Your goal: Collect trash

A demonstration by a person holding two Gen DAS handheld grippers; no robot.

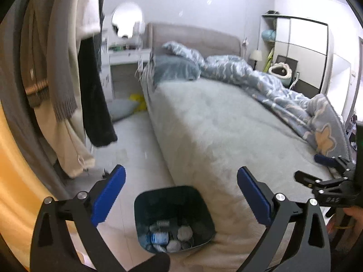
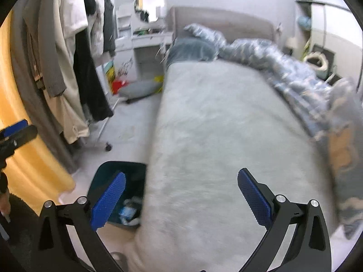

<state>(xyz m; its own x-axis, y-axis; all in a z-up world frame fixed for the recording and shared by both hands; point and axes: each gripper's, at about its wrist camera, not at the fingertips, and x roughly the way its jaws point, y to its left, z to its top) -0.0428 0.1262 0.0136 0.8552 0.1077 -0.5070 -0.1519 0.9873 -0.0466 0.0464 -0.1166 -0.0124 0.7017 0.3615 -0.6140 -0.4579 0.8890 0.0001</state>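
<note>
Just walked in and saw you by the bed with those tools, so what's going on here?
A person is collecting trash in a bedroom with a handheld gripper in each hand. The left gripper and right gripper are both open and empty. The dark square trash bin stands on the floor against the foot corner of the grey bed and already holds crumpled wrappers and paper. Nothing is being carried right now.

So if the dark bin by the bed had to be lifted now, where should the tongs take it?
Probably the bin's open rim, on the floor-side wall, coming from above. It stands upright with its mouth up, trash low inside, so the rim is bare; the bed seems to crowd the opposite wall. Both the left tongs and right tongs are open and empty.
</note>
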